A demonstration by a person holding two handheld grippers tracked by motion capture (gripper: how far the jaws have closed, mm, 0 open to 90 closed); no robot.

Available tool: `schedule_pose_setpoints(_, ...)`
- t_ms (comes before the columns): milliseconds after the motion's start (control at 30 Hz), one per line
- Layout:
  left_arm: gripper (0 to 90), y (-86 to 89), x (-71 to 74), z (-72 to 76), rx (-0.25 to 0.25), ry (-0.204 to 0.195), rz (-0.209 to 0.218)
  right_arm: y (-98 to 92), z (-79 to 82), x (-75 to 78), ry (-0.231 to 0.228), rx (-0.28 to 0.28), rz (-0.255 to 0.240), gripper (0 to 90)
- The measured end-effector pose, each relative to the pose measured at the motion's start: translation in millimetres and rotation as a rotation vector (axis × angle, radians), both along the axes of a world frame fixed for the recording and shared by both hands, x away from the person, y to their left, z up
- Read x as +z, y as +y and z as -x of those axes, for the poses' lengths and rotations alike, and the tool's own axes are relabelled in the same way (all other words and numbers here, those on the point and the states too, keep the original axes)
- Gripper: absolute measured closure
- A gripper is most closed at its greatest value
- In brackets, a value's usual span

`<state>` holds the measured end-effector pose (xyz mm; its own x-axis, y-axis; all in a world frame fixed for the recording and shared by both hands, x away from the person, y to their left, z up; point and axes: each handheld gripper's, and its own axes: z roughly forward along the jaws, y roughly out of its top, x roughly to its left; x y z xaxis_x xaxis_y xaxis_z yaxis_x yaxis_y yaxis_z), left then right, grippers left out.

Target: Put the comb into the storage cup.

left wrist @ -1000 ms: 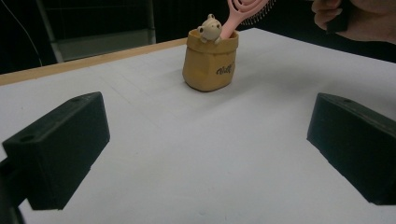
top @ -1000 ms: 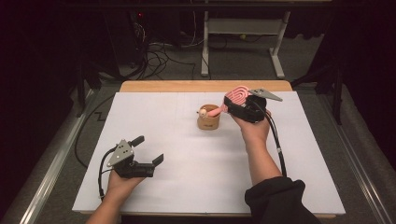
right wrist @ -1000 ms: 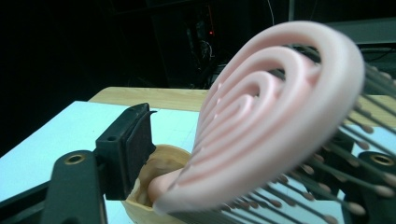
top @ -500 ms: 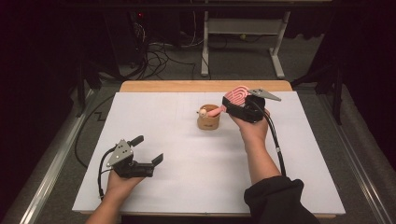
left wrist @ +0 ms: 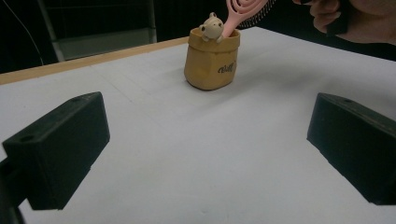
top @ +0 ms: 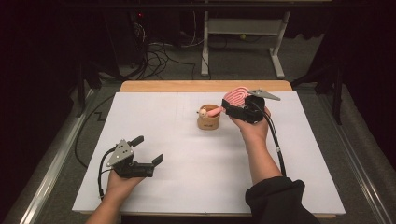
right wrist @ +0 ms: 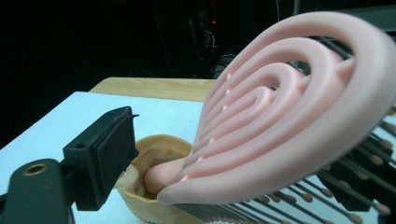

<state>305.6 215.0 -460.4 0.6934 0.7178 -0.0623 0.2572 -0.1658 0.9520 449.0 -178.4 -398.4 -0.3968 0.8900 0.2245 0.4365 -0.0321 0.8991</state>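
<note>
A tan cup stands at the middle back of the white table sheet, with a small animal figure on its rim. A pink hairbrush leans out of the cup, its handle inside and its head up to the right. My right gripper is at the brush head, and its jaws have just been opening. The brush lies between them. The left finger stands apart from it, and the other is hidden behind the bristles. My left gripper rests open near the front left with nothing between its jaws, facing the cup.
The white sheet covers a wooden table whose bare edge shows at the back. A metal rail runs along the left side. Cables and a desk frame lie on the dark floor beyond.
</note>
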Motion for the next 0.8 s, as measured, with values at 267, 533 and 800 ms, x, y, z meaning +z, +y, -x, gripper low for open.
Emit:
schedule_pose_setpoints(267,0.0,-0.7,-0.6,-0.4,-0.003,0.004,-0.001,-0.2,-0.1,-0.5,0.0,-0.007,0.018,0.4)
schedule_pose_setpoints(533,0.0,-0.5,-1.0,-0.9,-0.004,0.01,-0.005,-2.3,2.6,2.1,-0.01,-0.012,0.042,0.3)
schedule_pose_setpoints(800,0.0,-0.5,-1.1,-1.4,-0.002,0.01,-0.003,-6.6,8.0,4.3,-0.02,-0.02,0.053,0.3)
